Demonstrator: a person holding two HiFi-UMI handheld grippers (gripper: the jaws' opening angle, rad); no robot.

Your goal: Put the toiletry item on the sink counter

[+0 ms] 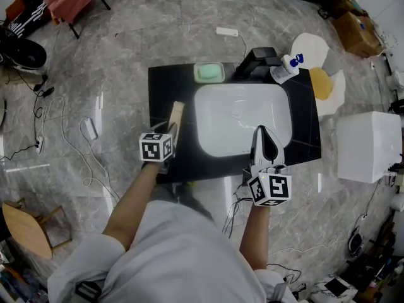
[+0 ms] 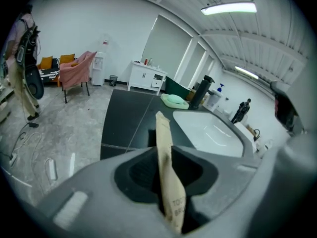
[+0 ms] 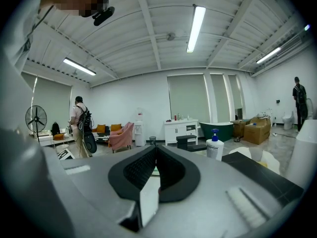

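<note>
Kraft-paper toothbrush pack (image 1: 176, 115) stands loose between the parted fingers of the left gripper (image 1: 170, 136) over the black worktop (image 1: 167, 84), apparently to be left there; the right gripper (image 1: 264, 137) has its fingers together, empty.

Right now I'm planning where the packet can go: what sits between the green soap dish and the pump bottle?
The black faucet stands between the green soap dish and the pump bottle; the head view shows it.
</note>
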